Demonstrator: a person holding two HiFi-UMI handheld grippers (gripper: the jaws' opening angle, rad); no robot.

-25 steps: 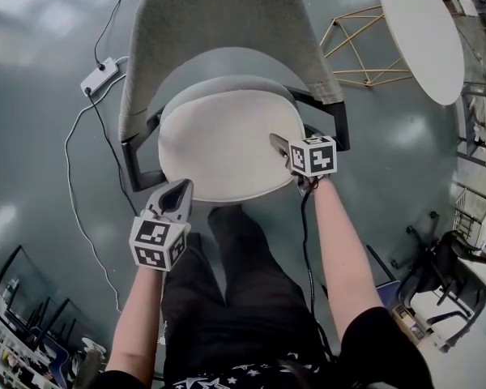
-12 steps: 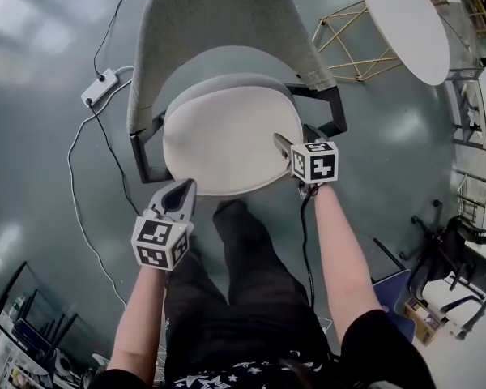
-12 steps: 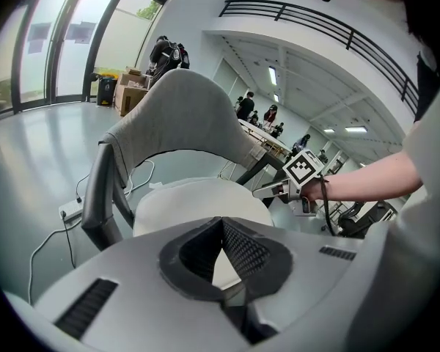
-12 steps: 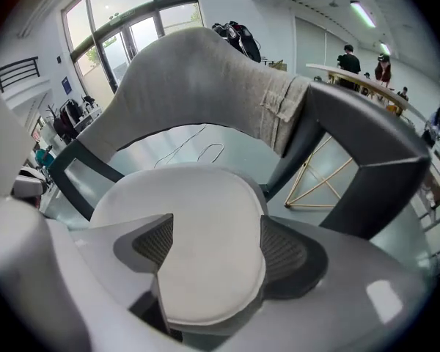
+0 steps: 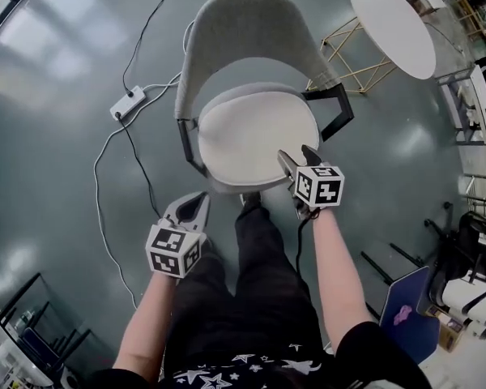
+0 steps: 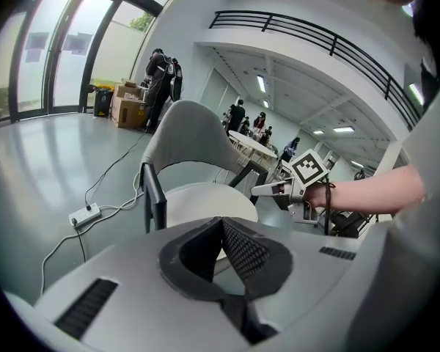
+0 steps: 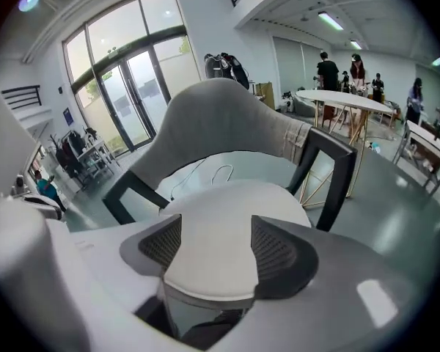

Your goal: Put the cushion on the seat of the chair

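Both tongs have drawn back from the chair (image 5: 251, 31) toward the person since a moment ago. The cushion (image 5: 257, 136) lies flat on the seat. The right tongs (image 5: 295, 156), by the cushion's near right edge, stand apart. They have just been closing a little, with nothing between them. The left tongs (image 5: 199, 199) are pressed together and empty, off the chair at its near left.

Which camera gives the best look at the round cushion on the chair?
The head view: from above, nearly the whole cushion shows, lying on the chair. The left gripper view sees it low and edge-on, beside an armrest. The right gripper view shows it close, with both sides hidden.
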